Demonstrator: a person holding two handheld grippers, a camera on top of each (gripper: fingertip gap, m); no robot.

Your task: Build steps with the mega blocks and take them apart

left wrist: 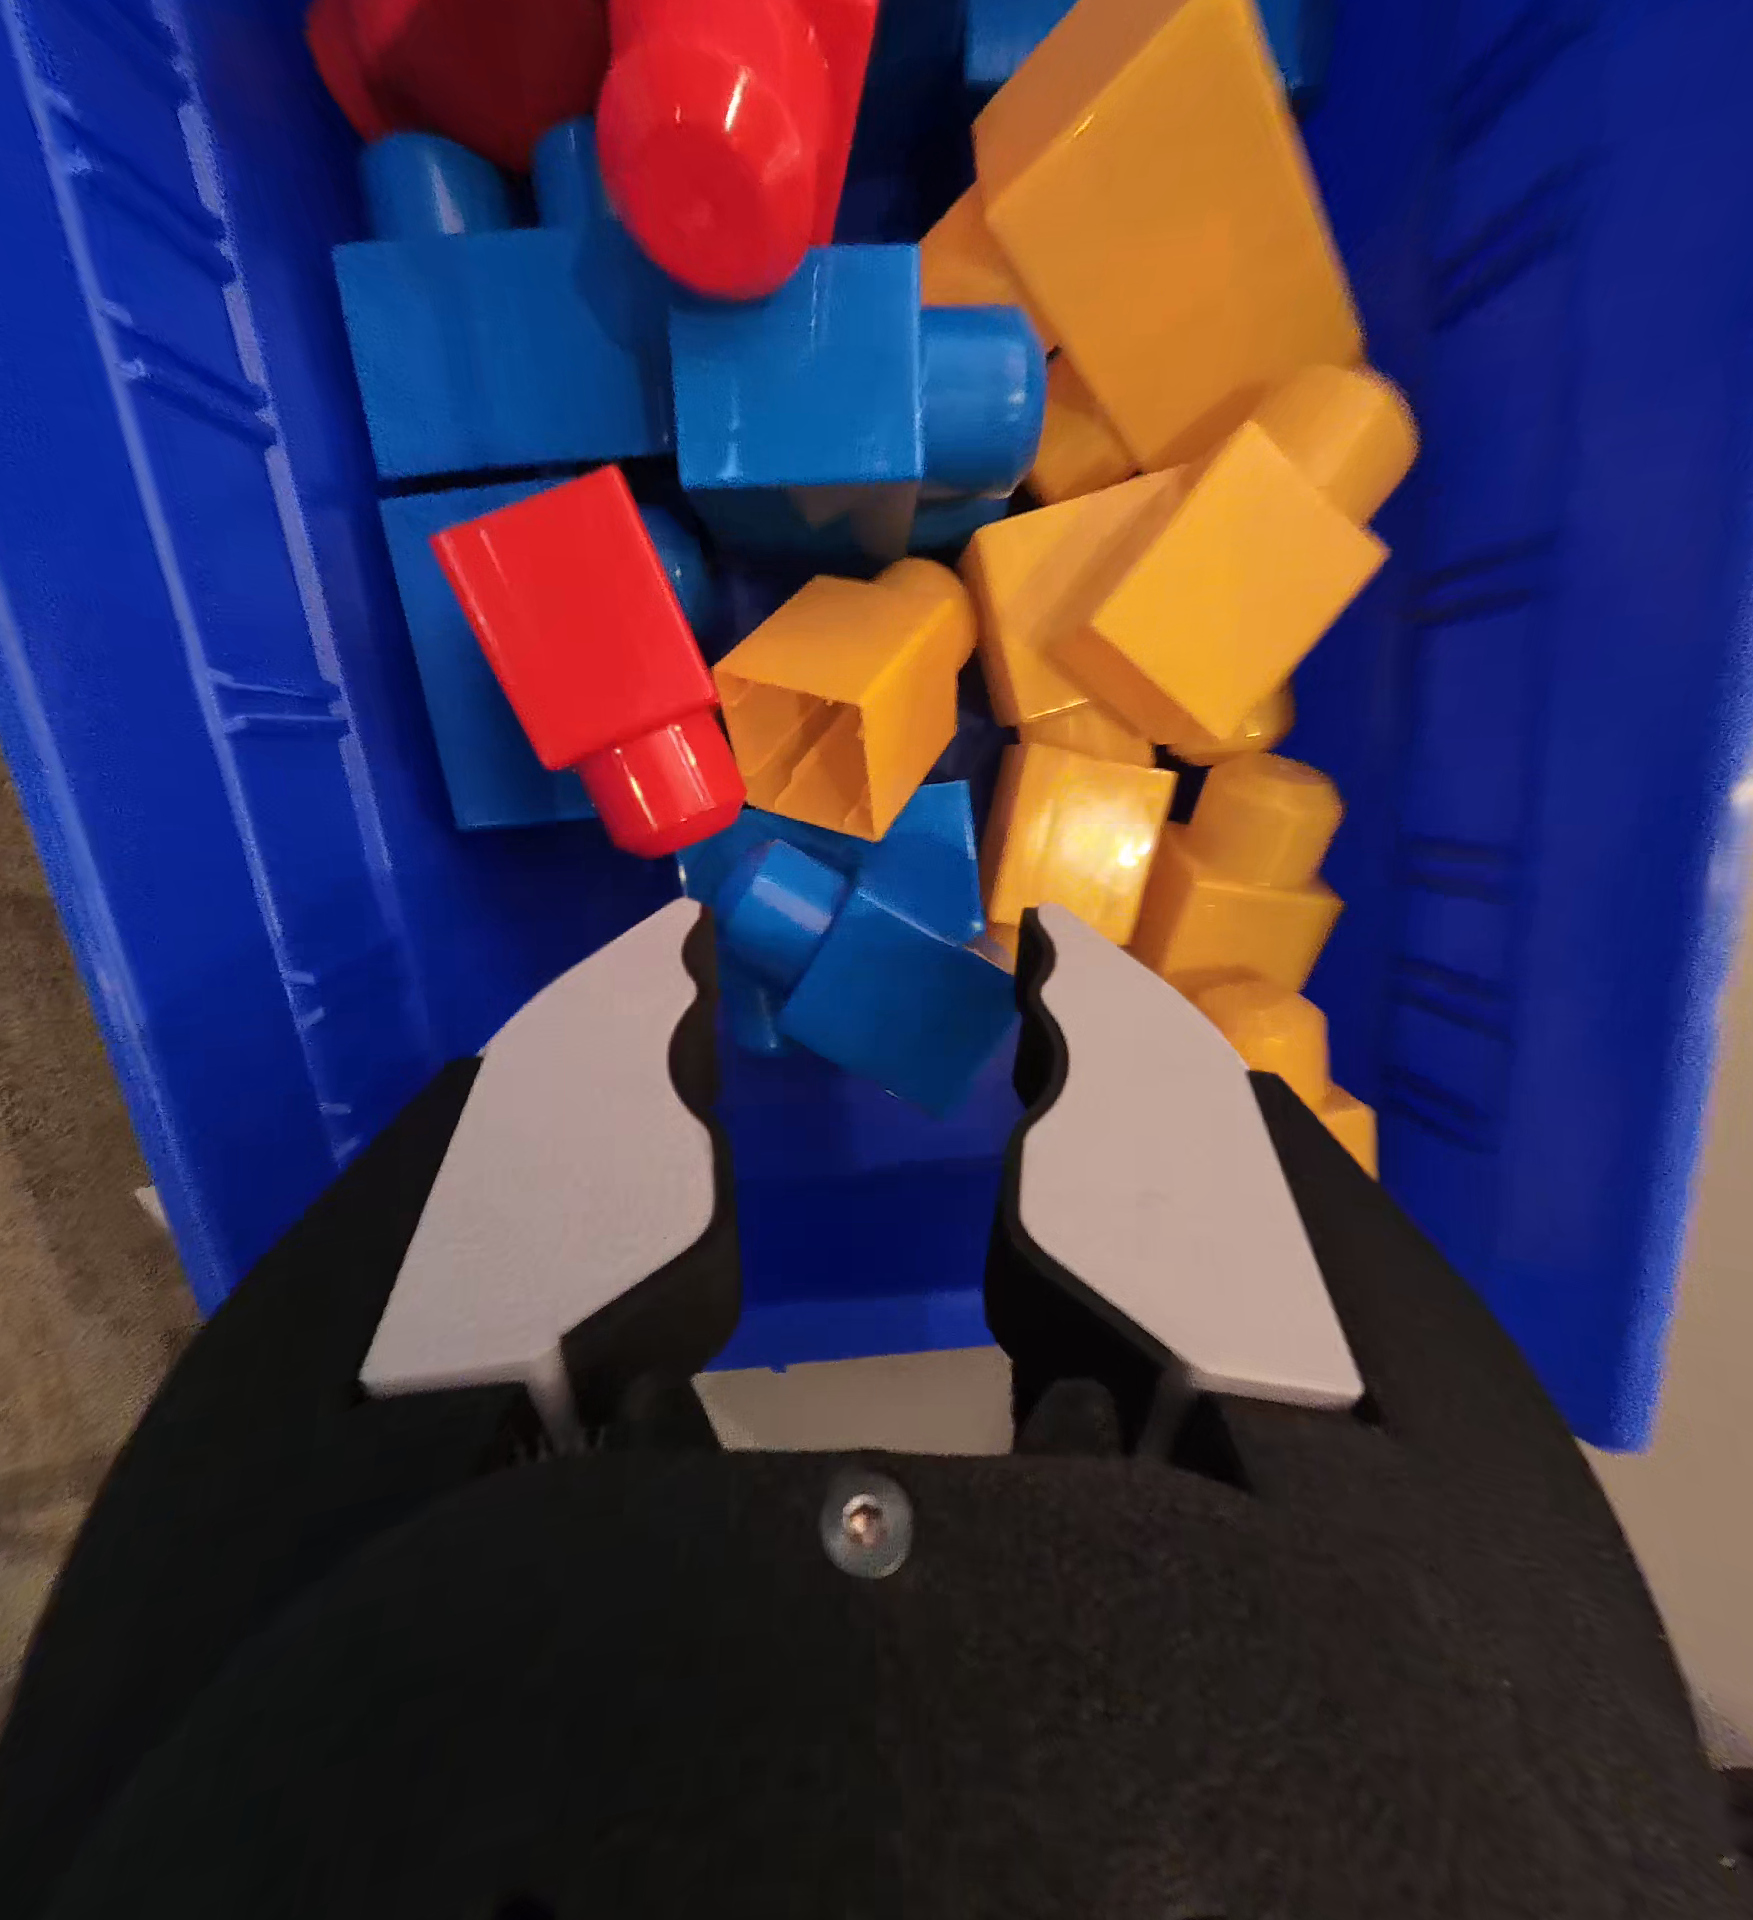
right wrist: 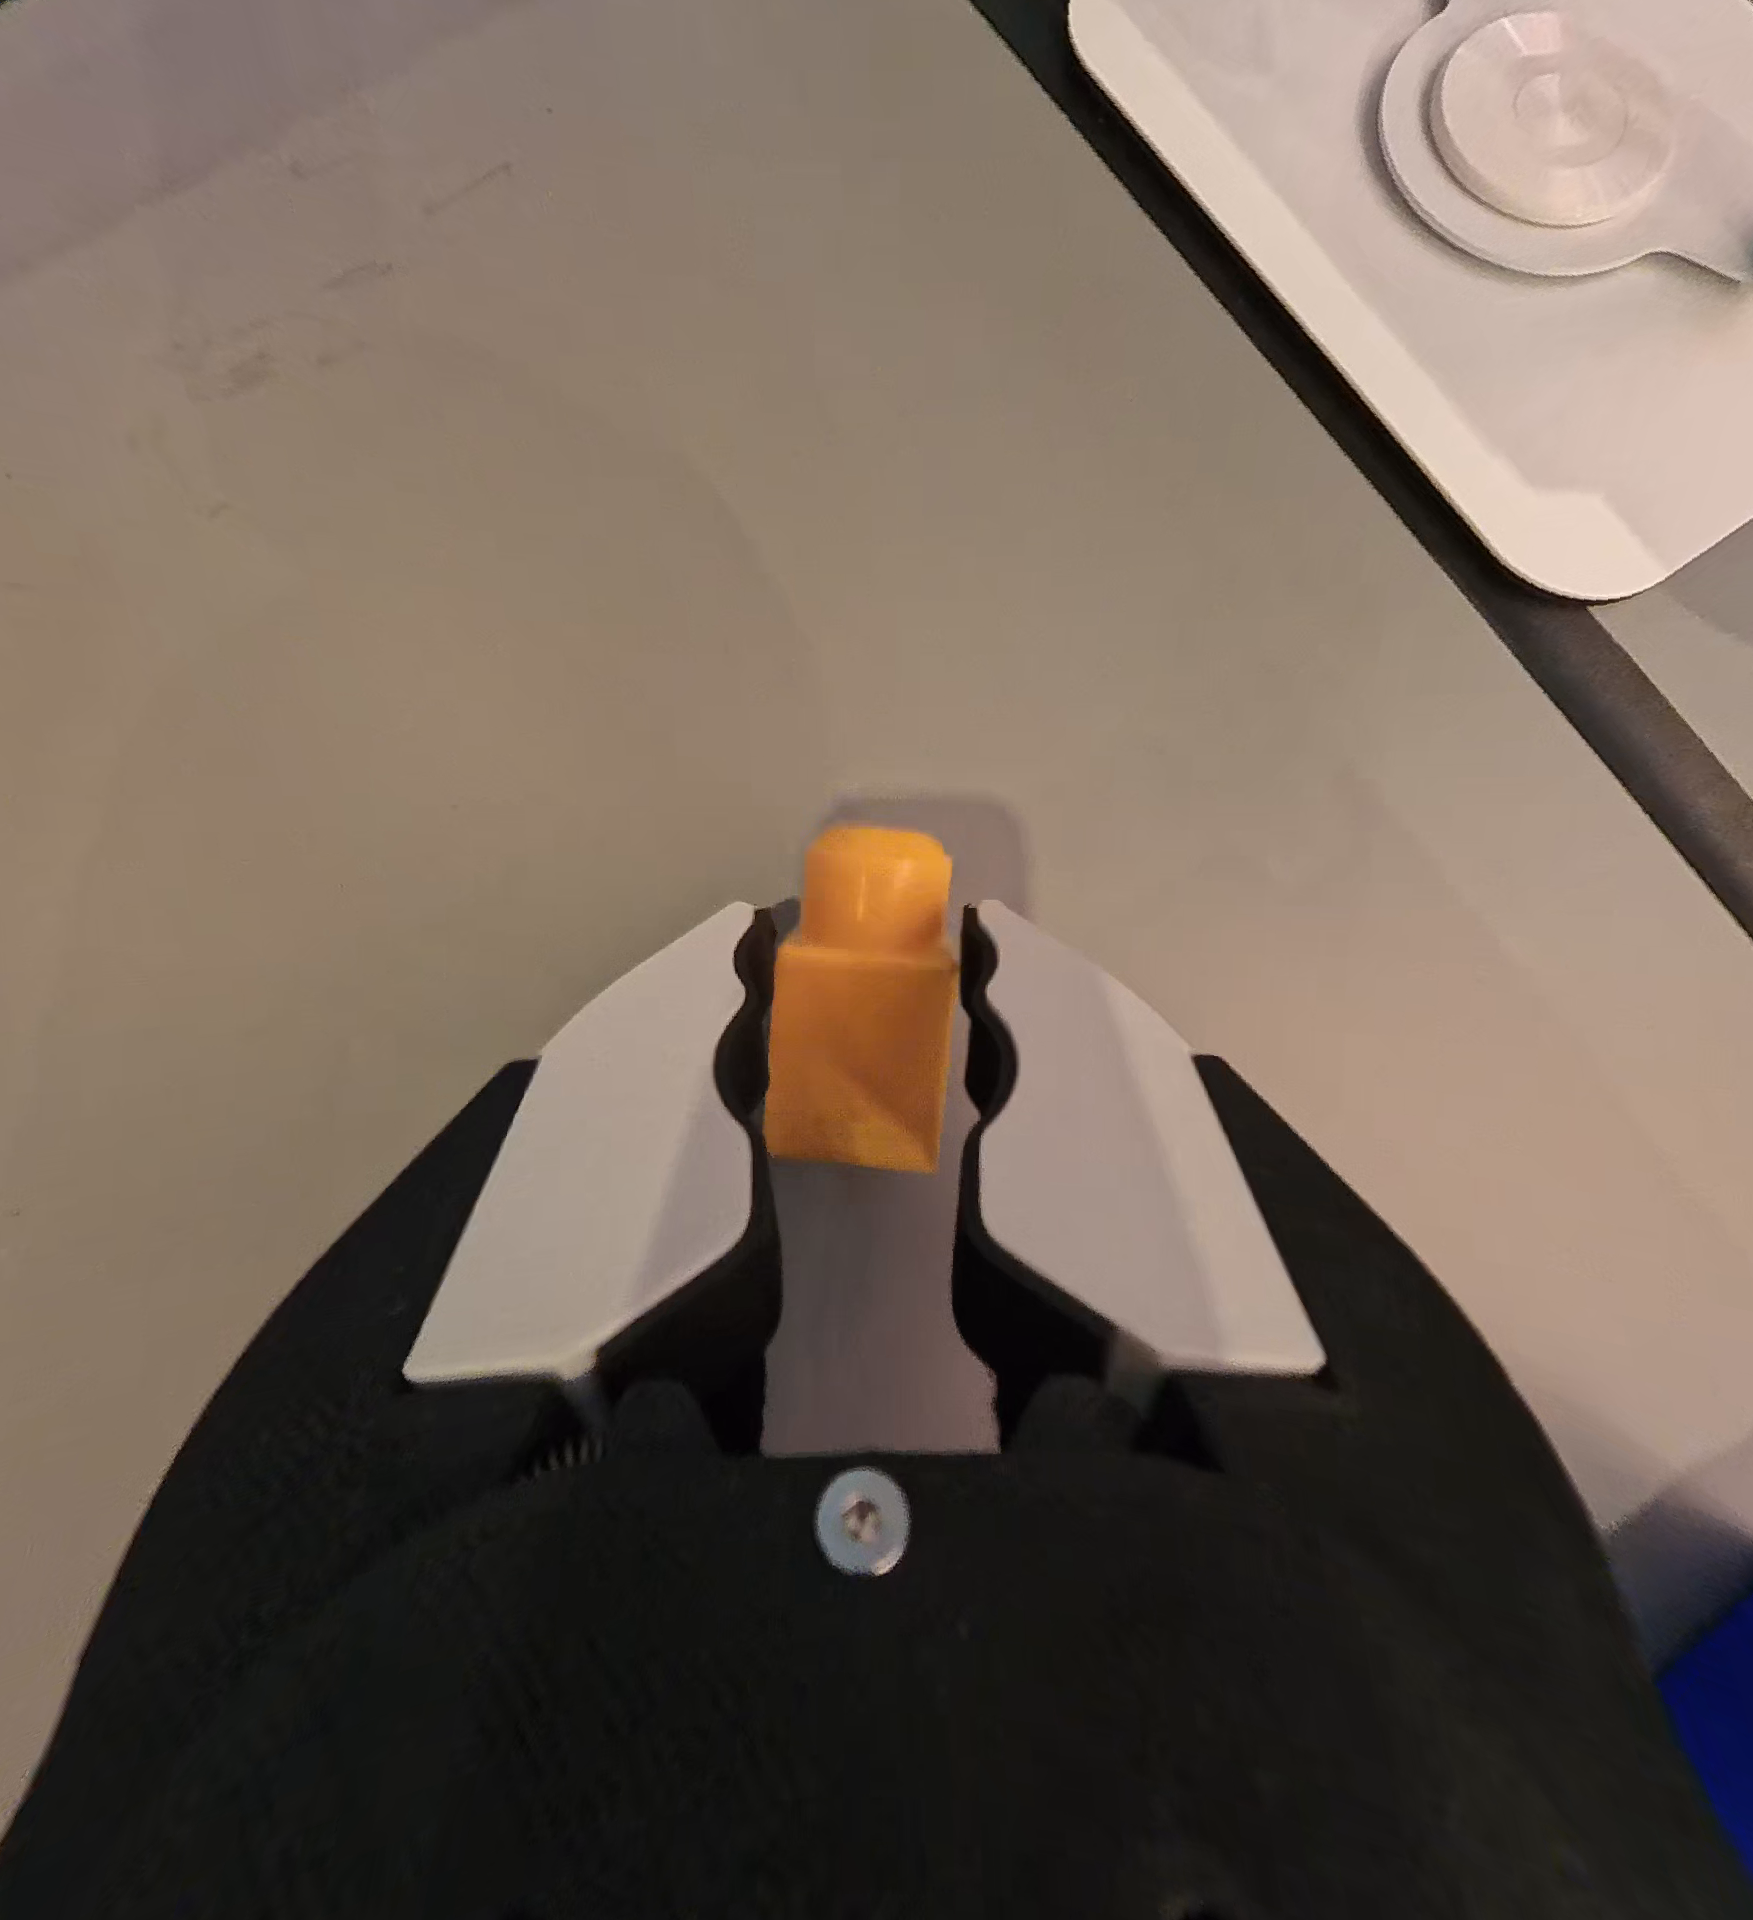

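Yellow single-stud block [right wrist: 859,1049] sits pinched between the right gripper [right wrist: 864,925] pads, stud forward, over bare table [right wrist: 436,623]. Left gripper [left wrist: 859,935] is spread around a tilted blue block [left wrist: 893,997] in the blue bin [left wrist: 228,727]; closing could skid it sideways.

Left wrist view peers steeply down, close in, into a blue bin [left wrist: 228,727] of blocks [left wrist: 820,384]. Right wrist view looks down, close over a grey table [right wrist: 436,520]. No clear overlap between them.
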